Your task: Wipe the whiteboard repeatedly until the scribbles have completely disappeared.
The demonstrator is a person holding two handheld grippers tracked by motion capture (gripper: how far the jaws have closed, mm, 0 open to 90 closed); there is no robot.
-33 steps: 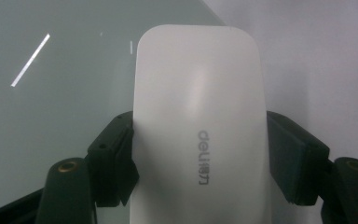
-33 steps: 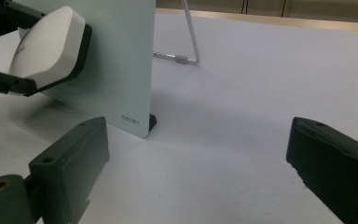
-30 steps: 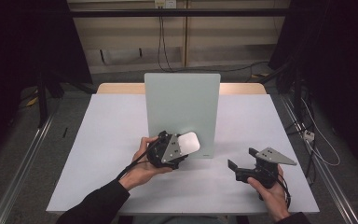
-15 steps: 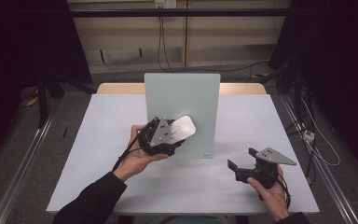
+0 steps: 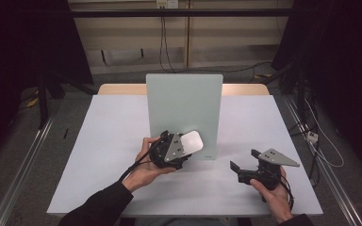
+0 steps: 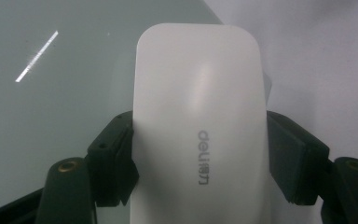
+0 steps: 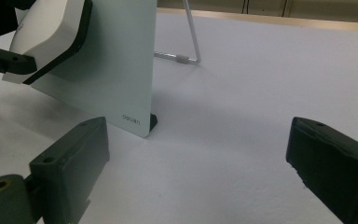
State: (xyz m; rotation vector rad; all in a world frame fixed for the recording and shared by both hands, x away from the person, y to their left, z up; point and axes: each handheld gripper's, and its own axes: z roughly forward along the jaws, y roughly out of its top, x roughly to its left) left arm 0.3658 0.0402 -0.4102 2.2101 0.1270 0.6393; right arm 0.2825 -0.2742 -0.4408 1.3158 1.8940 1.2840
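Left gripper (image 5: 181, 147), seen from above: jaws clamped on the two long sides of a white eraser (image 5: 190, 141), a rounded oblong block with grey lettering on its upper face. In the left gripper view the eraser (image 6: 200, 135) runs straight out between the black pads (image 6: 114, 163) and its far end lies against the pale green board (image 6: 51, 93).

The board (image 5: 185, 115) stands nearly upright on the white table (image 5: 108, 141), directly ahead of the left gripper and blocking any path forward; the eraser is pressed on its lower part, near the bottom edge. In the right gripper view a thin wire stand (image 7: 189, 42) props the board from behind, and a small dark foot (image 7: 153, 121) sits at its lower corner.

Right gripper (image 5: 245, 165): jaws wide apart with nothing between them, resting low over bare table, well apart from the left gripper and pointing towards the board's lower corner. Ahead of it and to its left stands the board's (image 7: 116, 70) edge; the eraser (image 7: 44, 30) and one left jaw show beyond it.

Behind the table, cables (image 5: 162, 42) hang down a wall.
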